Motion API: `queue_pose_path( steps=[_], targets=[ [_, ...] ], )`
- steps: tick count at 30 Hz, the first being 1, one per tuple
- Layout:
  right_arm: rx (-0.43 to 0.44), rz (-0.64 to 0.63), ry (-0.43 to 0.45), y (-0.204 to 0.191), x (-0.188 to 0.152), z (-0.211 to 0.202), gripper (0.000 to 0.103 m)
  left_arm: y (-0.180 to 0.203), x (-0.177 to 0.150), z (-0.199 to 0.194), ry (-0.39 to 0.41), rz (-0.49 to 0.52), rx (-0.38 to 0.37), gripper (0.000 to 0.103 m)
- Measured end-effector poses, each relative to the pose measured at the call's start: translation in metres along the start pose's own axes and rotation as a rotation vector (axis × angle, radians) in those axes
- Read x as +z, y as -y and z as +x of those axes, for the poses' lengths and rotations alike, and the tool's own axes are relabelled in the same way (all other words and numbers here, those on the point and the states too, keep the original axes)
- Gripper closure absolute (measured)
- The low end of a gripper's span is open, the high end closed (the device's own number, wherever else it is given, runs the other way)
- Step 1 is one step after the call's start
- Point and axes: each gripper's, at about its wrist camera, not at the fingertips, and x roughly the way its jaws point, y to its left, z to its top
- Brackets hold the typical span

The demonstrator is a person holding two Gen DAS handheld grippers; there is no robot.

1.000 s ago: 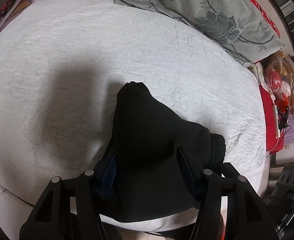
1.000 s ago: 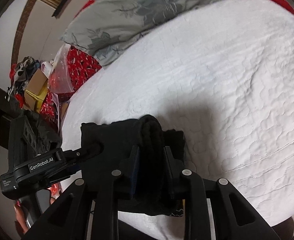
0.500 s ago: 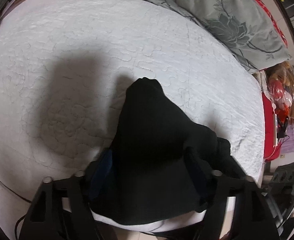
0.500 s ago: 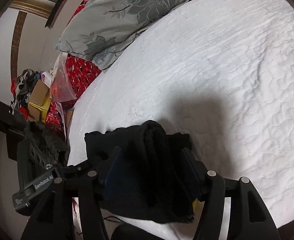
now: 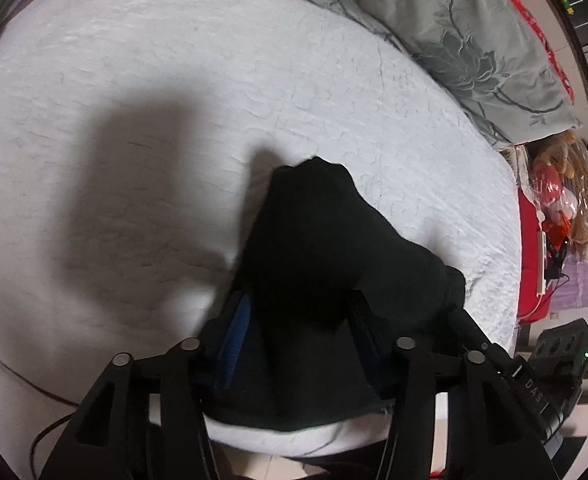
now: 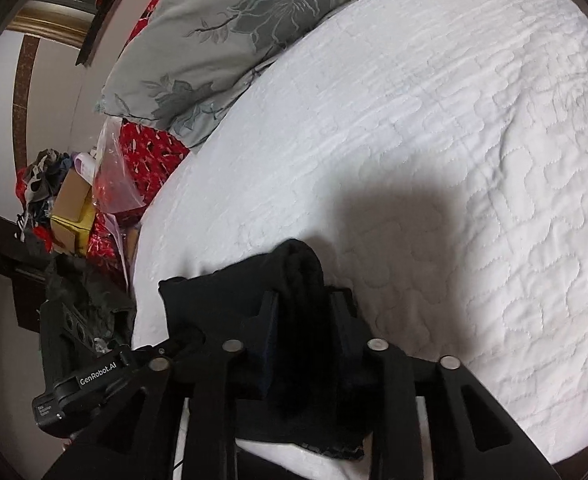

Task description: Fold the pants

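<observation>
1. Bedroom setup: a white quilted bedspread [image 5: 174,80] covers nearly the whole view from both of my wrist cams, with a grey floral-print pillow [image 5: 473,40] lying at its far edge.
2. Off the bed's side the left cam catches a stuffed toy in a clear plastic bag [image 5: 565,196]. The right cam shows a cardboard box [image 6: 72,196] among a clutter of red bags and clothes near the wall.
3. Now the task thing: the black fabric pants [image 5: 325,260] are bunched in a thick, folded-over bundle at the near edge of the bed, right under both my tools.
4. My left gripper [image 5: 297,320] stands about half wide, and a big hump of the pants fills the gap. The cloth bulges up and over between the blue-lined fingers [image 5: 238,328], so I read it as clamped on the bundle.
5. My right gripper [image 6: 301,312] is narrower and its jaws have just been closing. A rolled ridge of the pants [image 6: 297,280] stands between them, pinched on both sides.
6. From the right cam I can also see the left tool's body, labelled GenRobot.AI, just beside the bundle's left end.
</observation>
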Motion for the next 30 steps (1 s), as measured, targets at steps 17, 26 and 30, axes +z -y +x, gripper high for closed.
queue_pose_path(
  steps=[17, 26, 30],
  targets=[
    [0.001, 0.064, -0.045, 0.01, -0.028, -0.008, 0.074, -0.061, -0.05, 0.008, -0.042, -0.32, -0.207, 0.065],
    [-0.007, 0.073, -0.053, 0.011, -0.047, -0.008, 0.078, -0.06, -0.047, 0.011, -0.022, -0.248, -0.089, 0.066],
    [-0.019, 0.061, -0.066, 0.018, -0.05, -0.01, 0.06, -0.055, -0.05, -0.001, 0.001, -0.208, -0.056, 0.052]
  ],
)
